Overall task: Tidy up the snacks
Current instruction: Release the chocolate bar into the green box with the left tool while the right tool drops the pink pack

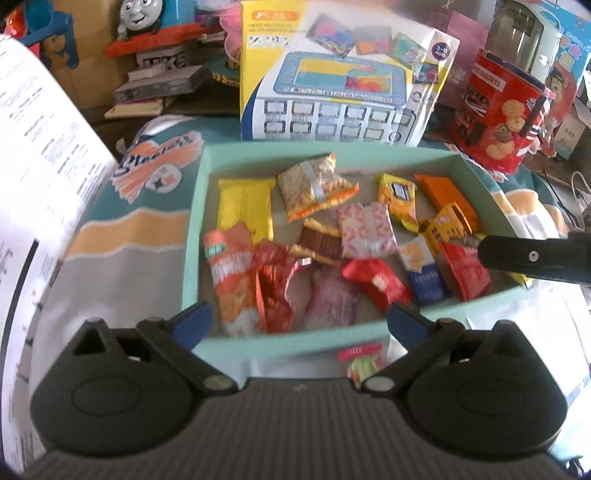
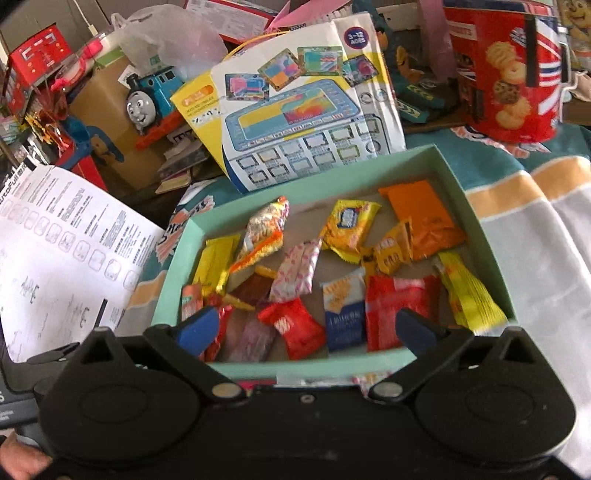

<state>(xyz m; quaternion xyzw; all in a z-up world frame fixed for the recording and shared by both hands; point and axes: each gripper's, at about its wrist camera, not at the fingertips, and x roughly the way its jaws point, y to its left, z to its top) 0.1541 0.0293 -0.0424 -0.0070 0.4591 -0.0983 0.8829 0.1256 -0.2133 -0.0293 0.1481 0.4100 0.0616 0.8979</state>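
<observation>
A mint green box (image 1: 192, 229) lies on a striped cloth and holds several wrapped snacks. Among them are a yellow packet (image 1: 245, 206), an orange packet (image 1: 443, 195), a red packet (image 1: 376, 282) and a blue-and-white packet (image 1: 424, 273). My left gripper (image 1: 299, 325) hangs open over the box's near wall, nothing between its blue pads. My right gripper (image 2: 306, 330) is open too, above the near edge of the same box (image 2: 171, 273), over the red packet (image 2: 295, 328) and the blue-and-white packet (image 2: 343, 317). A pink packet (image 1: 364, 360) lies outside the box, below its near wall.
Behind the box stand a toy tablet carton (image 1: 332, 92) and a red biscuit tin (image 1: 498, 118). A printed sheet (image 1: 44, 147) rises at the left, with a toy train (image 1: 140, 18) and stacked clutter at the back. The black arm of the other gripper (image 1: 535, 258) crosses the box's right side.
</observation>
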